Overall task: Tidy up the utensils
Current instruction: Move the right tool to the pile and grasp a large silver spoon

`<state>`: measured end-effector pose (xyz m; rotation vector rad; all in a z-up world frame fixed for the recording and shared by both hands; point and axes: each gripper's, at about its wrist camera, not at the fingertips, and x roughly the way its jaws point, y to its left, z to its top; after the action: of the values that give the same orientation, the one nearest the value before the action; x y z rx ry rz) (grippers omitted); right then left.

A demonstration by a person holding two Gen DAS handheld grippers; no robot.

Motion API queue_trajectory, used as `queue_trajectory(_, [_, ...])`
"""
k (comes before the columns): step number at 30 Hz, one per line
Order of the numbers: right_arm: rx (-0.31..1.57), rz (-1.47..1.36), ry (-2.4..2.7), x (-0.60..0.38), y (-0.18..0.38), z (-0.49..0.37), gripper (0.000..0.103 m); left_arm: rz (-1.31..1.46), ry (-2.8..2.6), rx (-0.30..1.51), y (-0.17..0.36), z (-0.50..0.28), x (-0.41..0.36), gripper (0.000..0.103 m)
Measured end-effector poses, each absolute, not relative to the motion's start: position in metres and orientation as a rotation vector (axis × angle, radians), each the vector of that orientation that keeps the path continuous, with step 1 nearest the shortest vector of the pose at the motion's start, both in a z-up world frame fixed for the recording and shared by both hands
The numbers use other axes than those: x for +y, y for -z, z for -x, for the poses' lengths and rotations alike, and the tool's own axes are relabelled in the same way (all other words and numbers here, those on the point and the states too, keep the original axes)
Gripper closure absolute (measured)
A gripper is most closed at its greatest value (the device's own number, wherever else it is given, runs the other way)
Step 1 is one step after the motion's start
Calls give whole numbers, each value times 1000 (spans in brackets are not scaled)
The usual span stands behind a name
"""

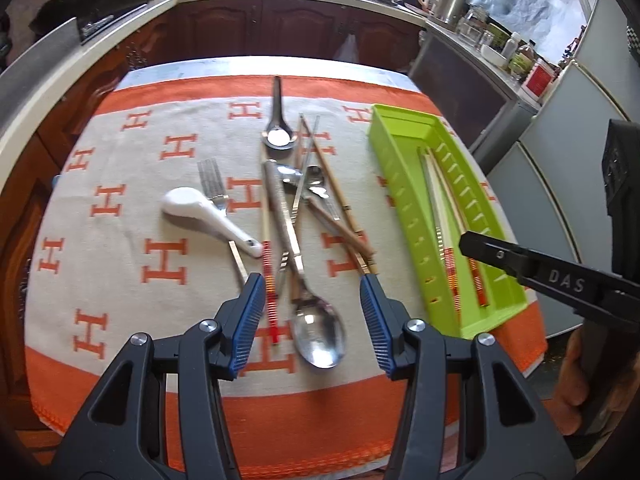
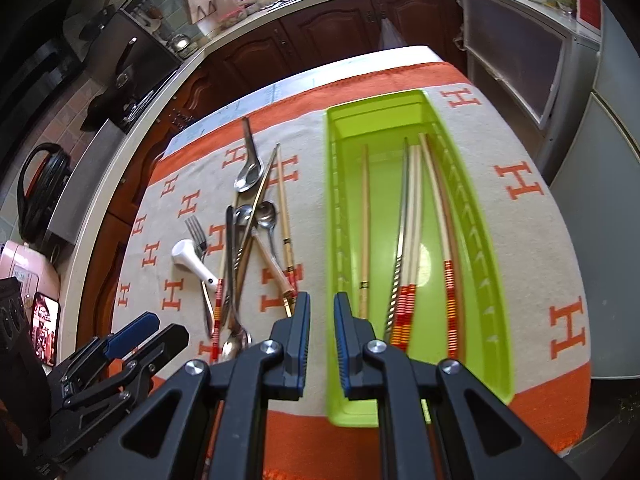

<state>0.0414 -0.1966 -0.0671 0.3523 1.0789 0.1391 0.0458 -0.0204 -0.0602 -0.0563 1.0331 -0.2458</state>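
Left gripper (image 1: 312, 290) jaws spread wide over the spoon (image 1: 318, 332); right gripper (image 2: 322, 312) narrowly parted, seemingly empty.

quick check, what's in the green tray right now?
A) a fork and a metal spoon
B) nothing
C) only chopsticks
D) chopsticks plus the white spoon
C: the right wrist view shows only long sticks lying lengthwise in the green tray, such as the chopsticks; the white spoon and fork lie on the cloth beside it.
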Motion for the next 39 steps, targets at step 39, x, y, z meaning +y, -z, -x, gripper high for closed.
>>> queue_trajectory(39, [1198,-335,-300,-133,109,-74,91,112,111,1069,114,-66,42,57])
